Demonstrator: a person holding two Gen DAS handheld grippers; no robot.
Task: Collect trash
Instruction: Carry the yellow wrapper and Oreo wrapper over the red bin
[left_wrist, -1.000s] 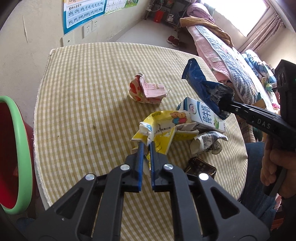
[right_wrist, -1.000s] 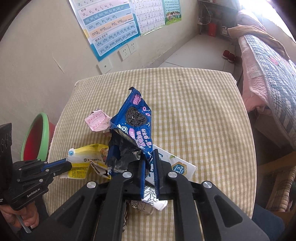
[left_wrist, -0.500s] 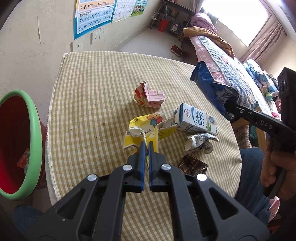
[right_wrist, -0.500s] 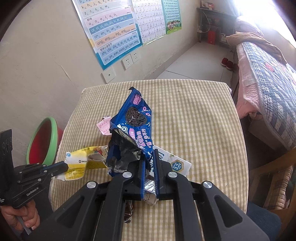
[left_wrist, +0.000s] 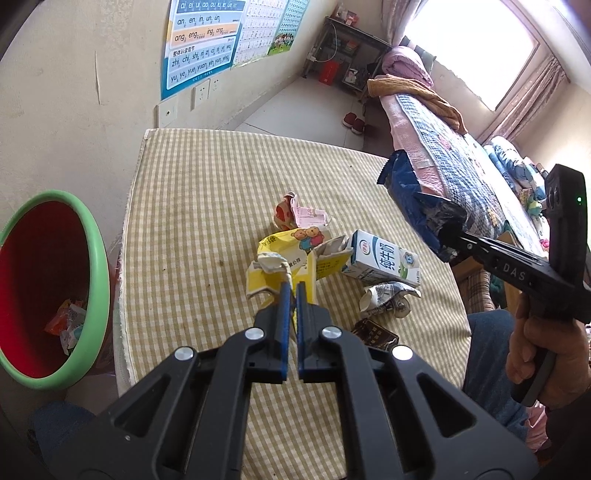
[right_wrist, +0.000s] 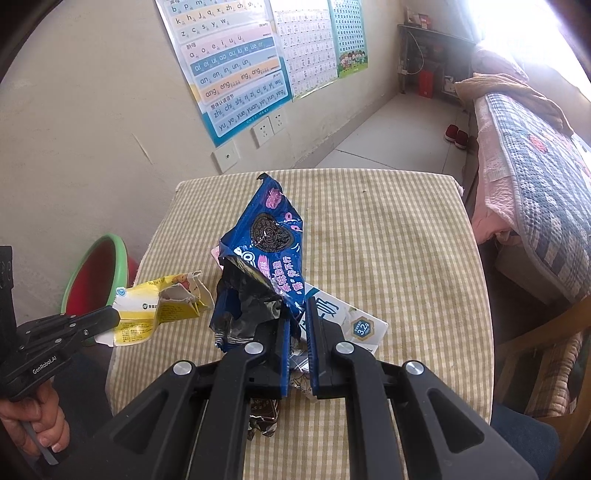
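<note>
My left gripper (left_wrist: 293, 286) is shut on a crumpled yellow wrapper (left_wrist: 291, 254) and holds it above the checked table (left_wrist: 192, 206); it also shows in the right wrist view (right_wrist: 155, 310). My right gripper (right_wrist: 298, 306) is shut on a blue cookie wrapper (right_wrist: 266, 243), held above the table's right side (left_wrist: 410, 199). A white milk carton (left_wrist: 384, 260), a pink crumpled paper (left_wrist: 301, 216), a crumpled newspaper scrap (left_wrist: 388, 299) and a dark brown wrapper (left_wrist: 375, 334) lie on the table.
A red bin with a green rim (left_wrist: 48, 288) stands on the floor left of the table, with some trash inside; it also shows in the right wrist view (right_wrist: 98, 273). A bed (left_wrist: 454, 155) lies to the right. The wall (left_wrist: 74, 92) is behind.
Both grippers have risen and pulled back from the table with their wrappers. The yellow wrapper has lifted off the pile. The bin has come further into the left wrist view.
</note>
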